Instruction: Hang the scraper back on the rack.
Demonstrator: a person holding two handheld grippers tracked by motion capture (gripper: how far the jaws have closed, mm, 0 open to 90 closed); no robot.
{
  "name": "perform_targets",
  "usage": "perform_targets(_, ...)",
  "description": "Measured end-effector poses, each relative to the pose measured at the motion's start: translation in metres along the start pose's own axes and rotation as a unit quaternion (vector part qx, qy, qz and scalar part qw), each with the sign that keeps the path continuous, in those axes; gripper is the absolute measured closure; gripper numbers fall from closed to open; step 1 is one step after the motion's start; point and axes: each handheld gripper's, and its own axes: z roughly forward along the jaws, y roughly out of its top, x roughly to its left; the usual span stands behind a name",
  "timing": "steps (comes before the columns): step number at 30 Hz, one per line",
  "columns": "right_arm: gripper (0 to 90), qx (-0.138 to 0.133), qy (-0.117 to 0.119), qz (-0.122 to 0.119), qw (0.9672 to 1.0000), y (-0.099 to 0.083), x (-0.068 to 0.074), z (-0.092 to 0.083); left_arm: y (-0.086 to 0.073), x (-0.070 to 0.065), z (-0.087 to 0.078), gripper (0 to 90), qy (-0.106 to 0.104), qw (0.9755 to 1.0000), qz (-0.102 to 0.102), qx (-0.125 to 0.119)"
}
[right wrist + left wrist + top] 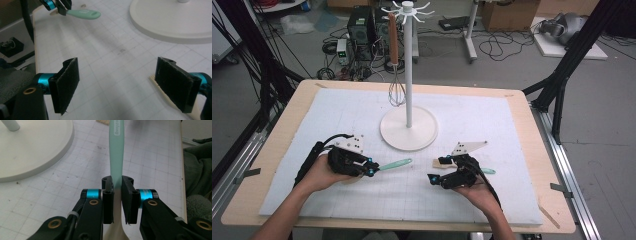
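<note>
The bench [532, 150], with its white gridded mat [492, 145], is the biggest thing here, and the tall white hook stand [408, 75] sits near the middle, toward twelve o'clock from the person, within easy reach of both hands. A whisk [395, 70] with a brown handle hangs from one hook, so I'd judge the stand is there to take utensils by their handle ends.

At about eight o'clock from the stand's round base, the left tool [371, 169] is clamped on a mint-green utensil [395, 164] low on its handle. In the left gripper view the pads pinch the handle [116, 157] squarely, leaving the far end sticking out toward three o'clock; that free length looks deliberate, so the tip can go up to a hook.

At about four o'clock from the base, the right tool [435, 179] stands with its jaws well apart and nothing between them, its pads [67, 82] hovering over bare mat. Just beside it lies a small wooden brush-like piece [445, 162], flat on the mat, which I take to be waiting its turn.
</note>
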Motion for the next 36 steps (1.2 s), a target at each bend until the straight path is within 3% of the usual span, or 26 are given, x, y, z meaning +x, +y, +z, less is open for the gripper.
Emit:
perform_targets(7, 18.9, -0.004, 0.009, 0.002, 0.9999, 0.009, 0.000, 0.002, 0.007, -0.002, -0.001, 80.1, -0.001, 1.0000, 0.008, -0.006)
perform_targets(19, 23.2, -0.006, 0.048, 0.001, 0.9988, 0.031, 0.003, 0.011, 0.018, -0.004, -0.006, 80.1, -0.007, 0.9996, 0.015, -0.023)
perform_targets(36, 41.0, -0.006, 0.105, 0.002, 0.9944, 0.055, 0.010, 0.022, 0.033, -0.008, -0.002, 80.1, -0.014, 0.9989, 0.029, -0.035)
